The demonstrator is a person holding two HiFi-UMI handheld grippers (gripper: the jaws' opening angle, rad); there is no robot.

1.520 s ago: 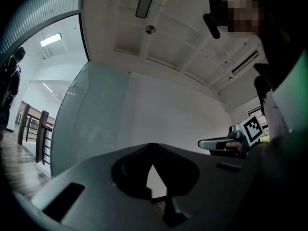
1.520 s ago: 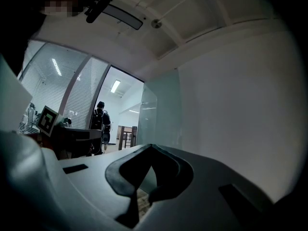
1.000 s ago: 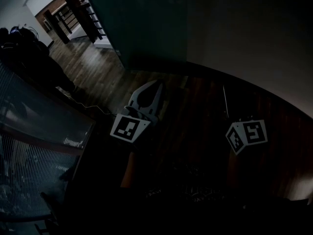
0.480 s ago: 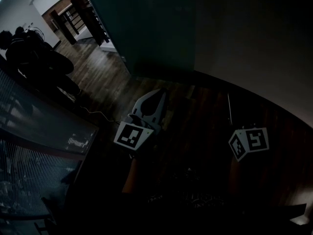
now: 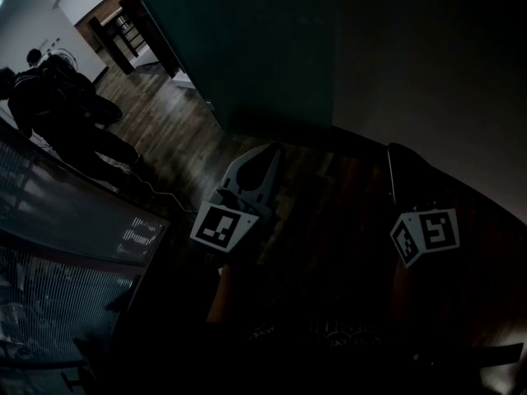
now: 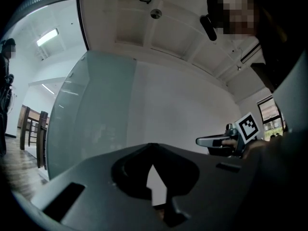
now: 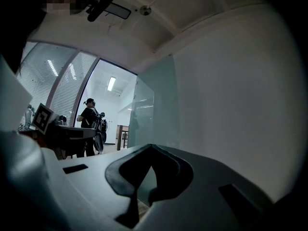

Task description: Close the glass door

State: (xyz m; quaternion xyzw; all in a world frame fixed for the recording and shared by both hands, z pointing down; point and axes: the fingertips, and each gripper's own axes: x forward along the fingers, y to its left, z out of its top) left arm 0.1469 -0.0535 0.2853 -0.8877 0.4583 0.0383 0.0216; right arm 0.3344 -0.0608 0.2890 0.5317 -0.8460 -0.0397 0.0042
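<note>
The glass door [image 6: 91,114] was one tall frosted pane with a pale green tint. It was dull rather than clear, with faint streaks of ceiling light near its top. It stood upright ahead of both grippers. One long edge lay against the plain white wall [image 6: 192,105], and the other edge faced an open doorway into a bright room. In the head view it read as a dark teal slab rising from the wooden floor [image 5: 173,130].

The left gripper [image 6: 152,147] pointed level at the lower part of the pane. Its jaws were closed tip to tip, nothing was between them, and they were short of the glass. The right gripper [image 7: 152,147] was beside it and faced where pane and wall met. Its jaws were also pressed together and empty, and they did not touch the door either. Each gripper's marker cube was pale in the dim head view.

Past the door's free edge, a person [image 7: 90,124] in dark clothes stood in the lit opening. Dark chairs [image 6: 31,129] were further back. A slatted glass partition [image 5: 66,220] ran along the left side.
</note>
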